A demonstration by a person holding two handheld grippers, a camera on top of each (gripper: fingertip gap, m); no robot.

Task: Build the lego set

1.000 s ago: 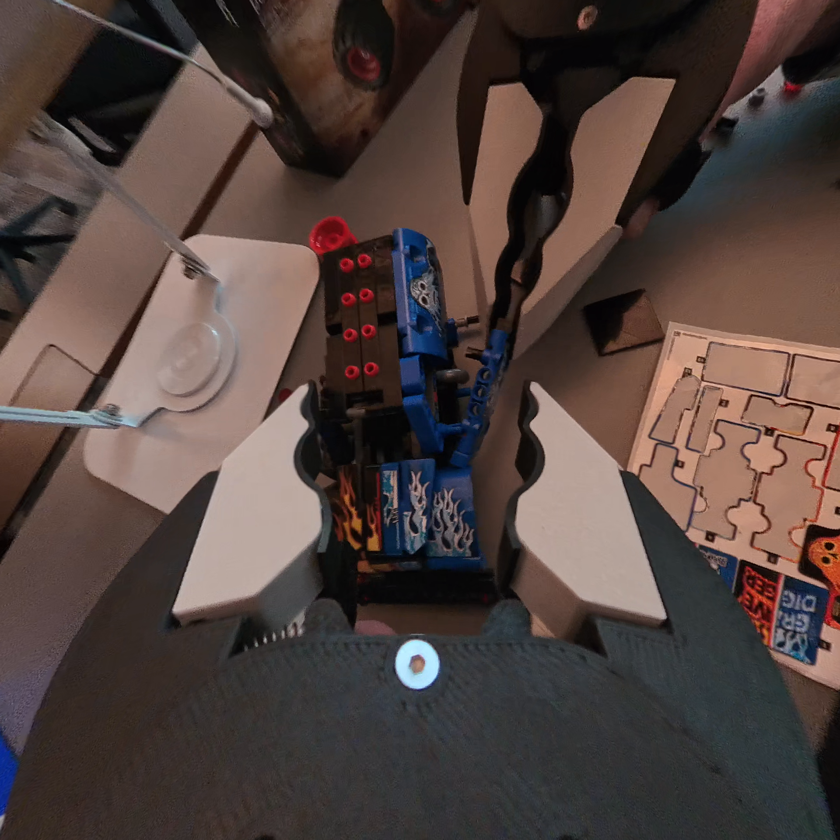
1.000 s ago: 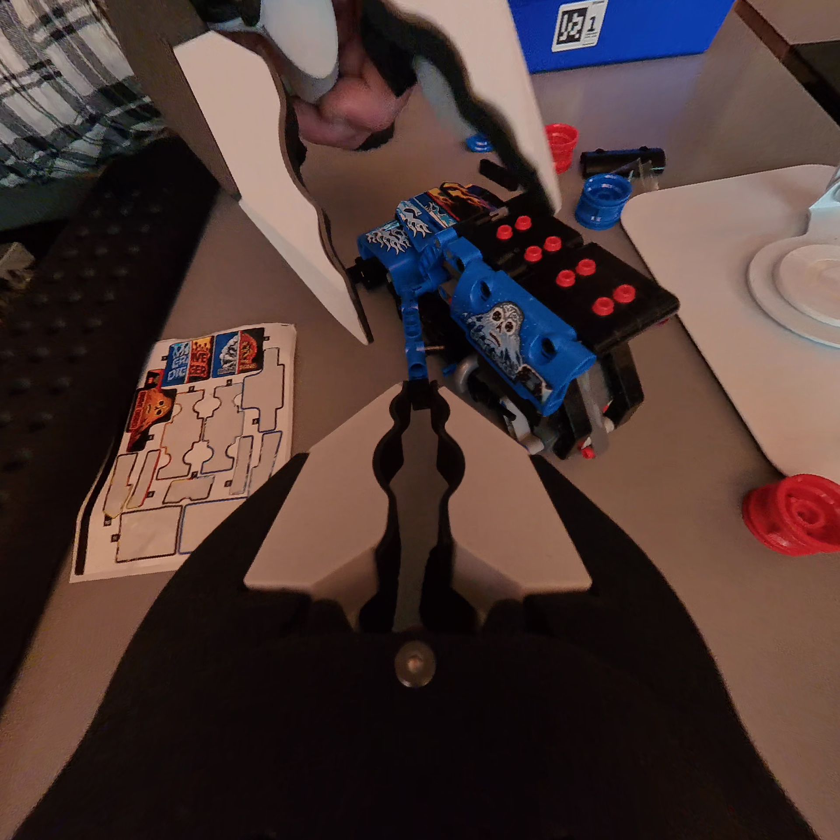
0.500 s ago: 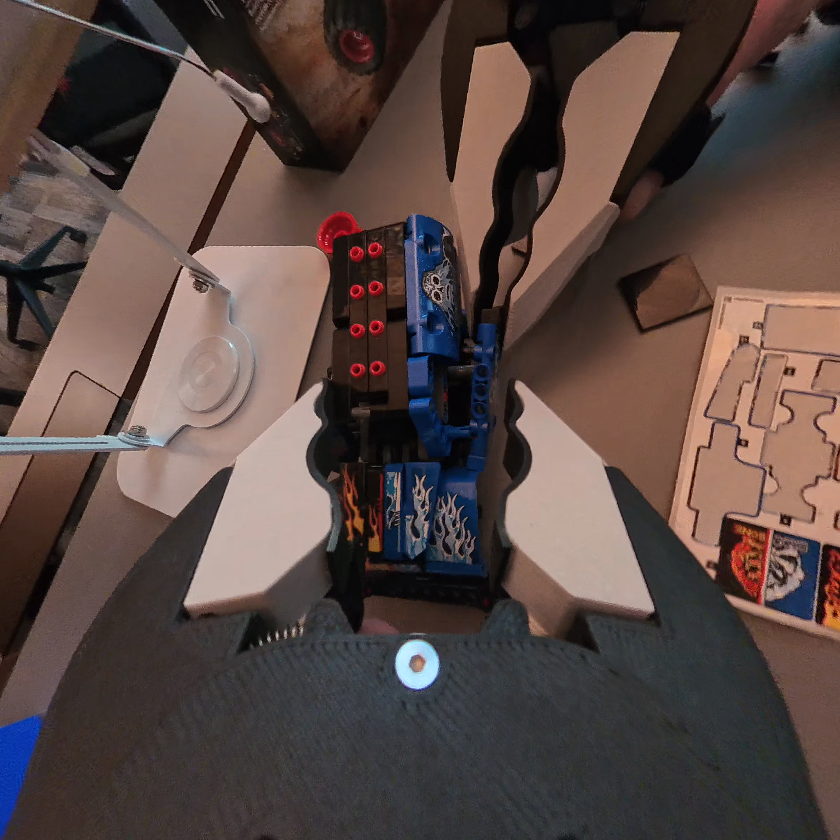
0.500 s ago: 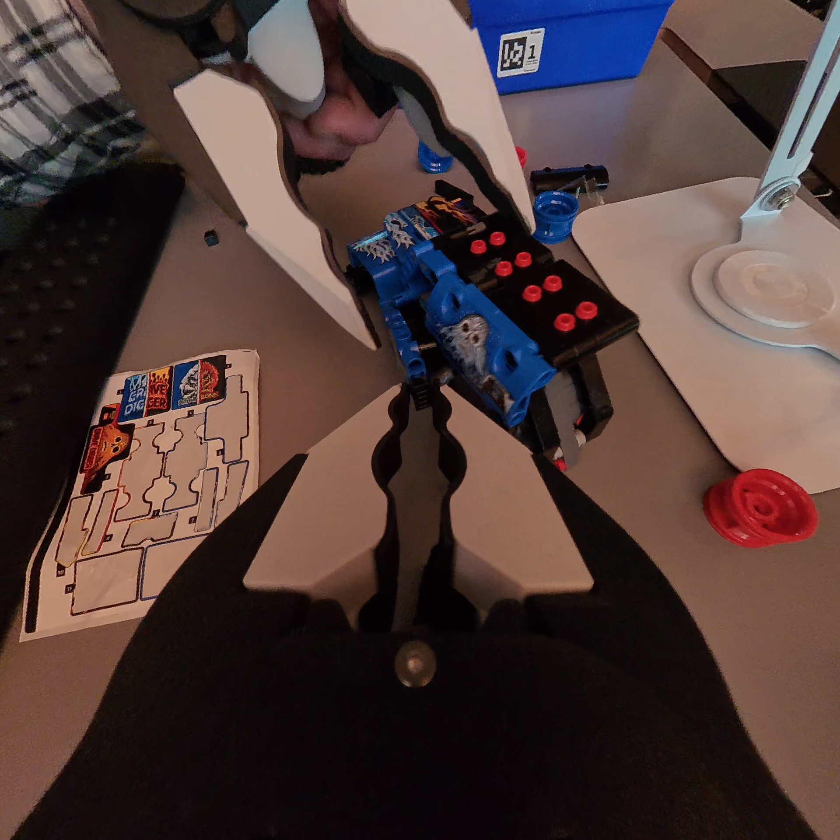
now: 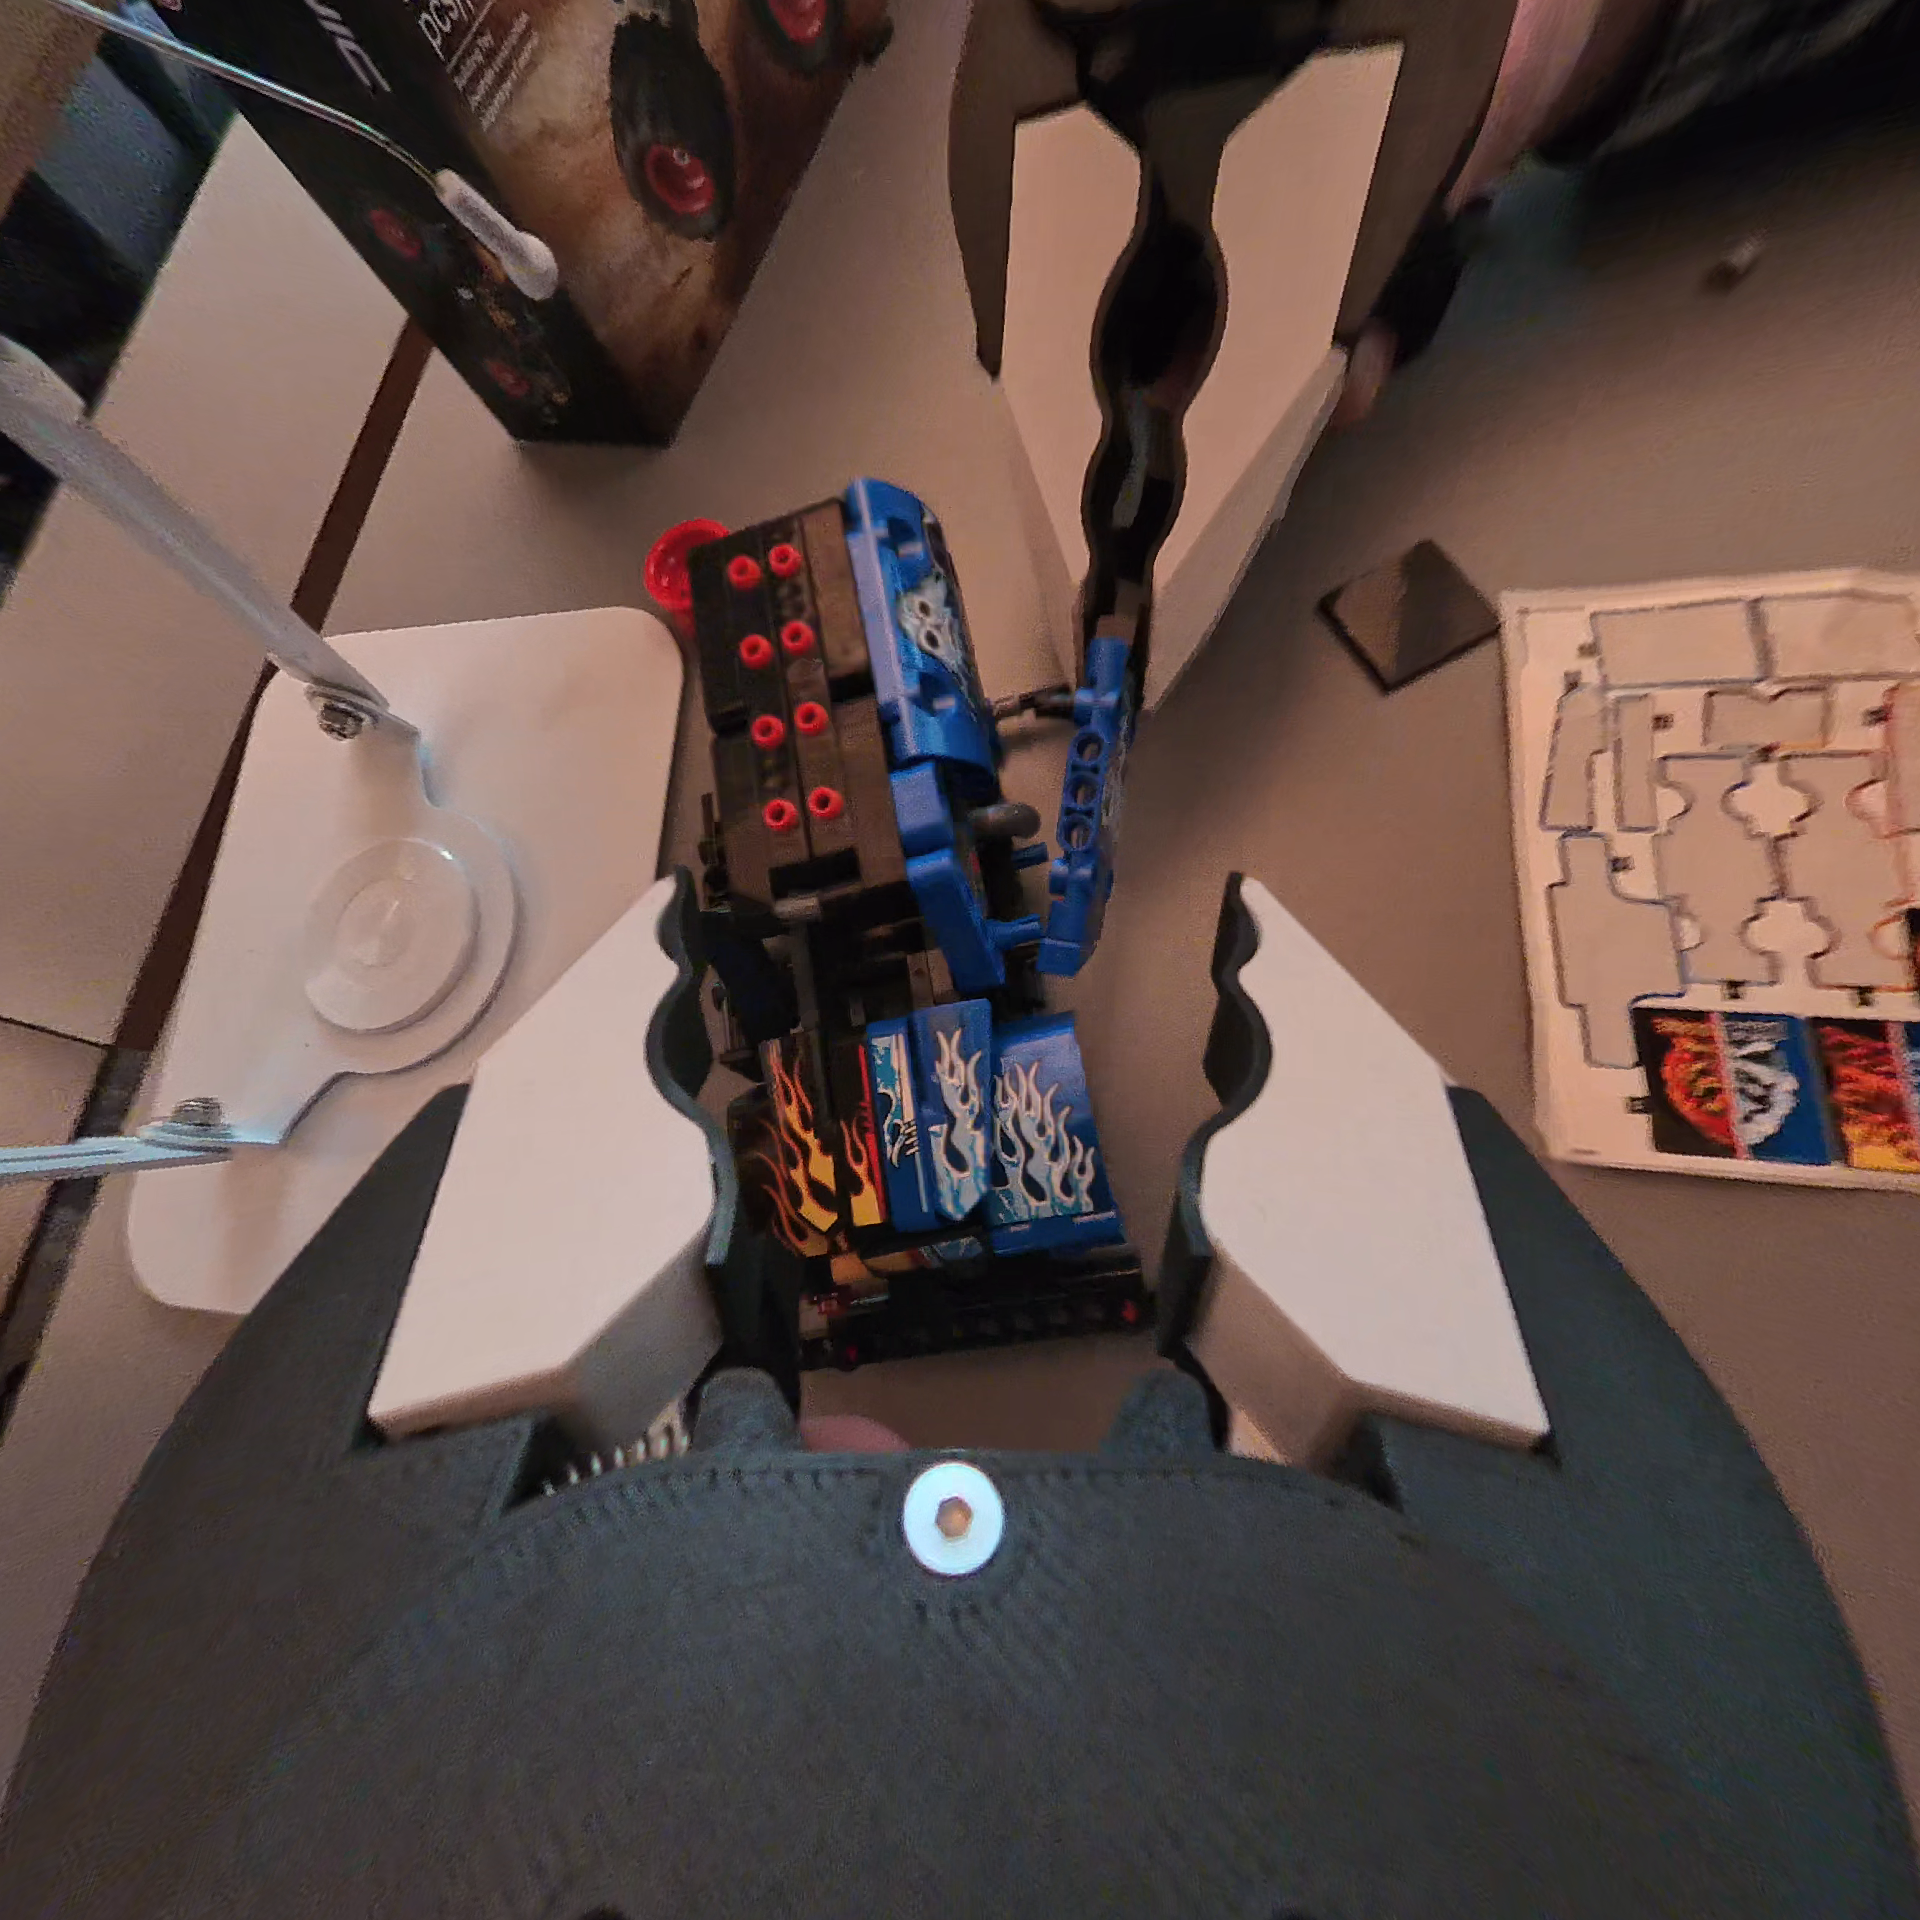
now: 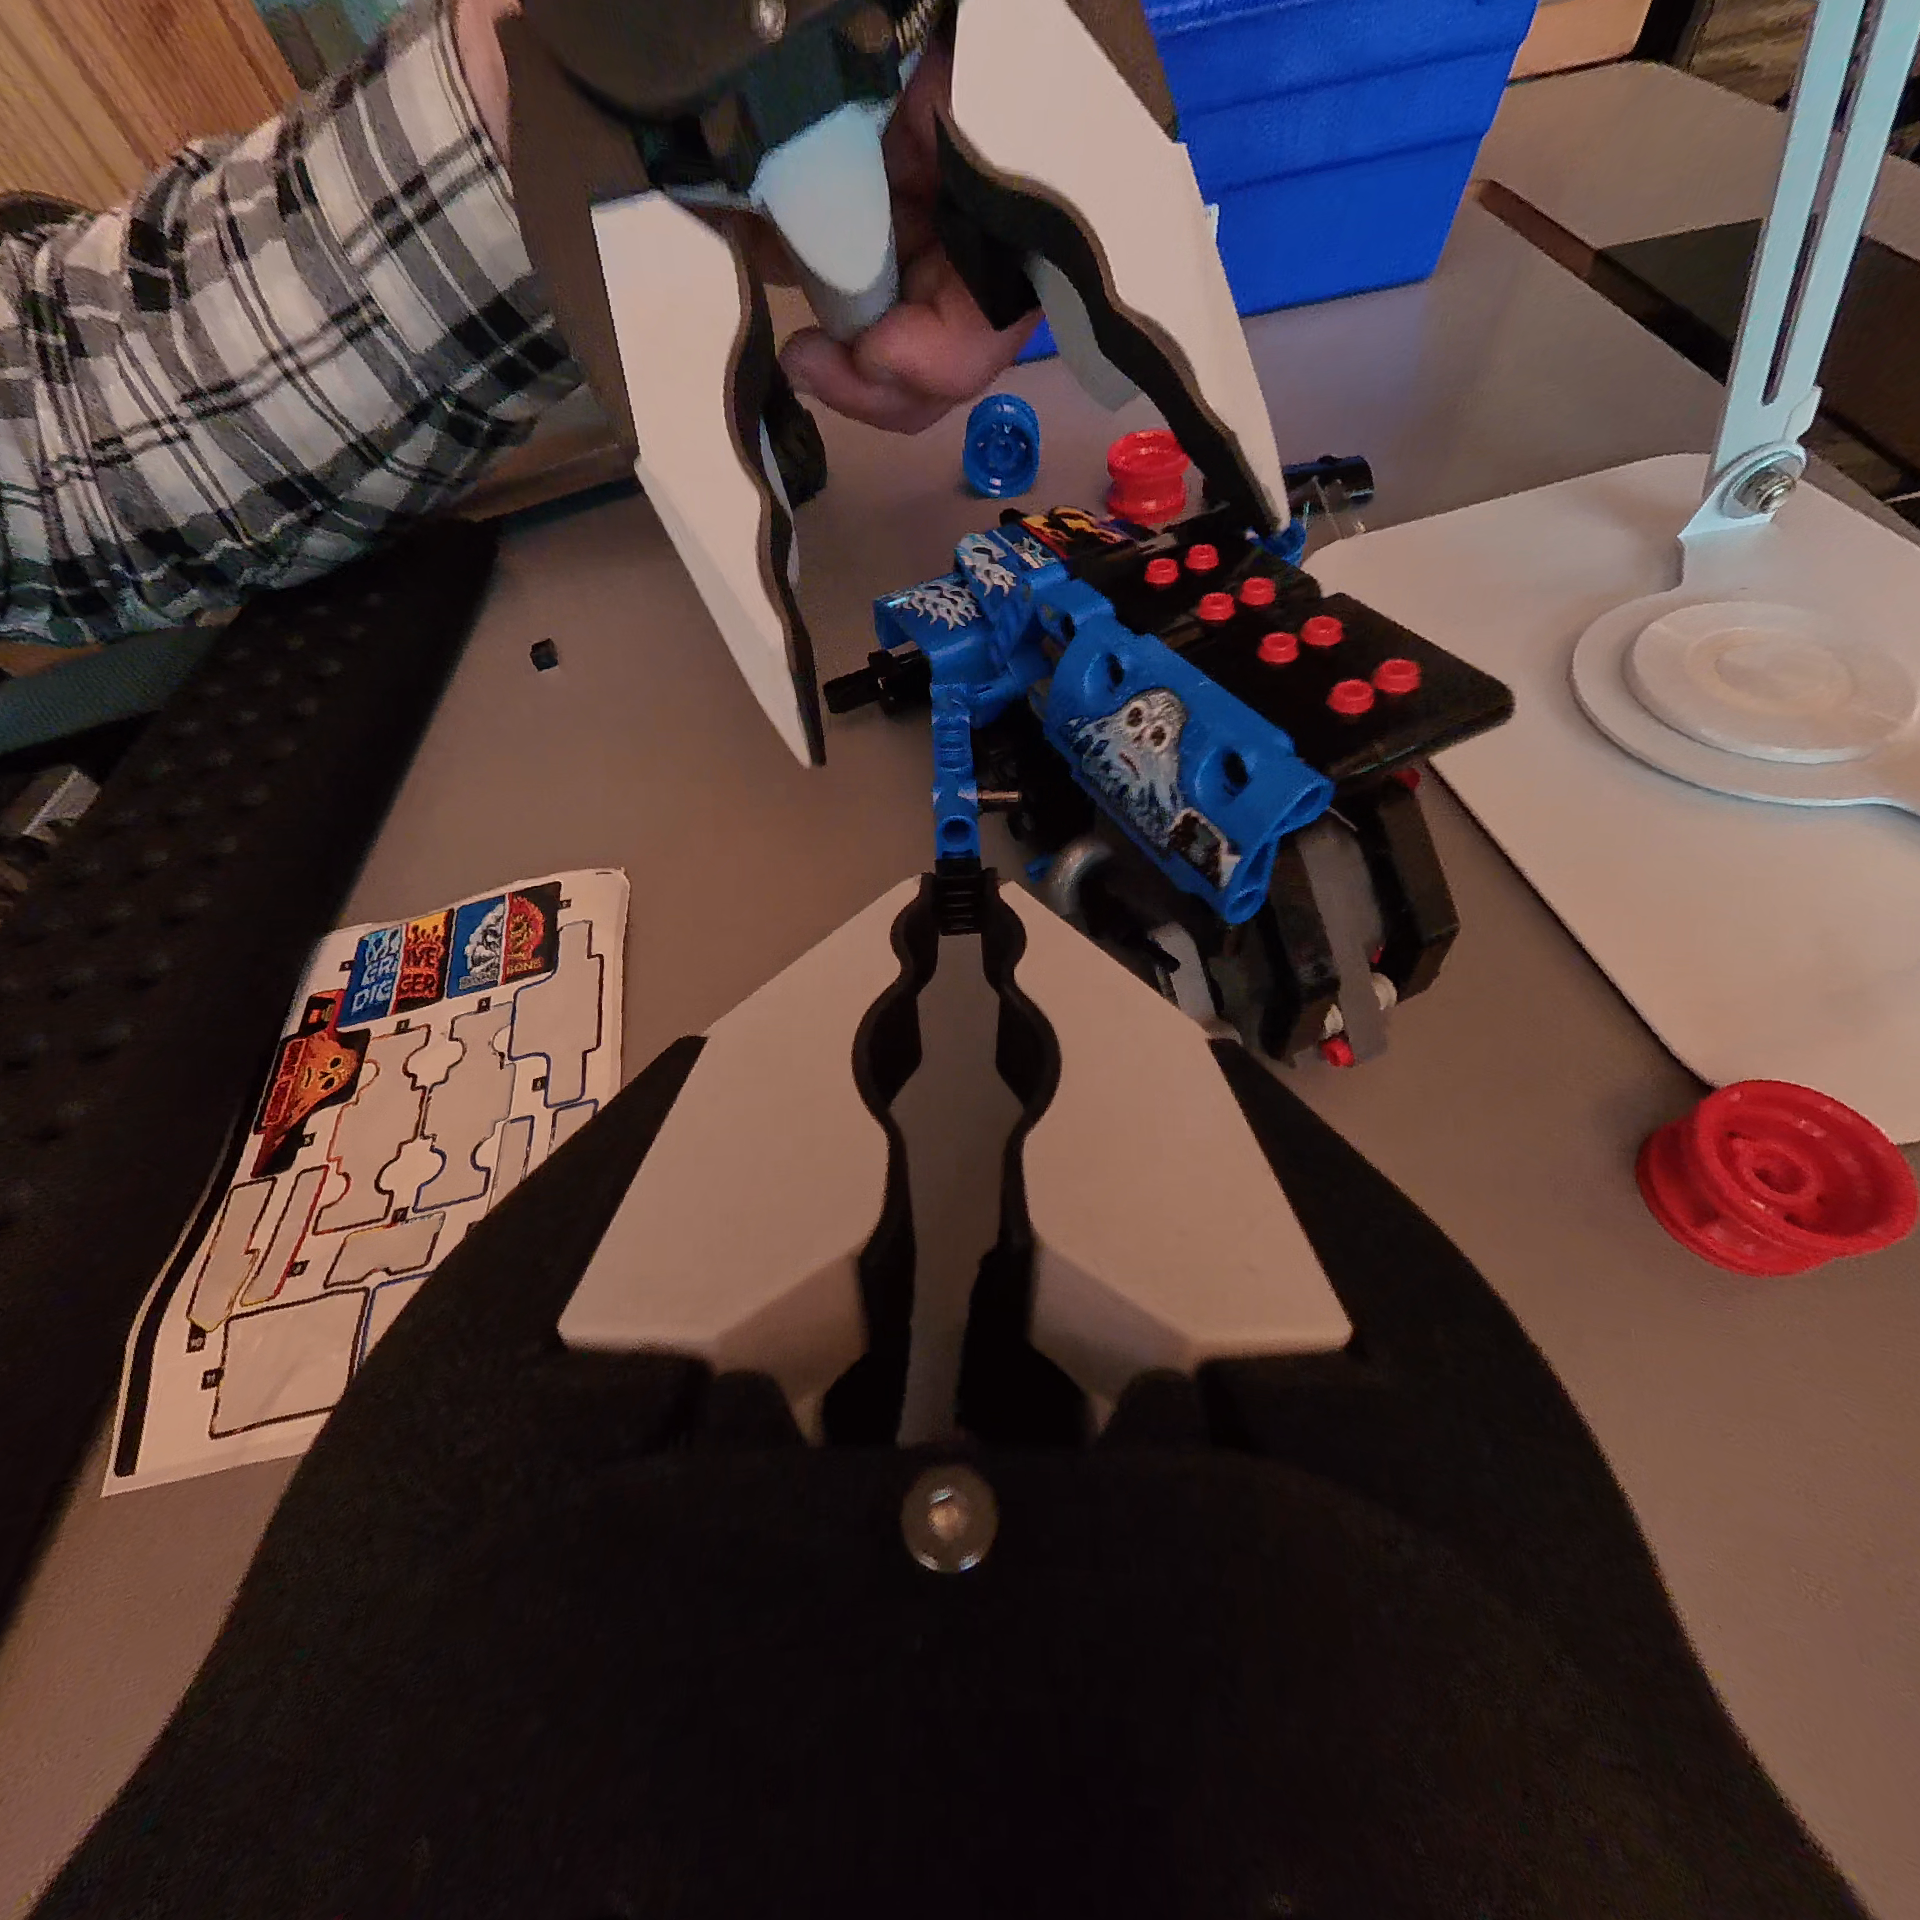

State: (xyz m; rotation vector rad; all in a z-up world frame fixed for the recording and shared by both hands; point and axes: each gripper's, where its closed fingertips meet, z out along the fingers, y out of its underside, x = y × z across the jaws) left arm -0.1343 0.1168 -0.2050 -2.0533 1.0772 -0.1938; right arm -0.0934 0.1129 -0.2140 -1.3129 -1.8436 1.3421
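Since the earlier frames, our left gripper (image 5: 951, 1060) has widened its fingers (image 5: 582, 1174): they were tight against the model (image 5: 873, 831) and now only the left one lies against it, with a clear gap at the right one. Our right gripper (image 6: 958, 906) has kept its pinch while the blue beam (image 6: 954, 774) has swung out from the model's side.

The model, black and blue with red studs and flame stickers, rests on the grey surface (image 6: 1558, 1558), its flame end between the left fingers. We hold the right fingers (image 6: 1122, 1122) pressed together on a small black part at the free end of the beam; the beam's other end joins the model.

A sticker sheet (image 6: 384, 1132) lies flat beside the model. One red wheel (image 6: 1777, 1174) lies near the white stand base (image 6: 1558, 935); another red wheel (image 6: 1143, 473) and a blue wheel (image 6: 1000, 445) lie beyond the model. The set's box (image 5: 540, 187) stands at the far end in the left wrist view.
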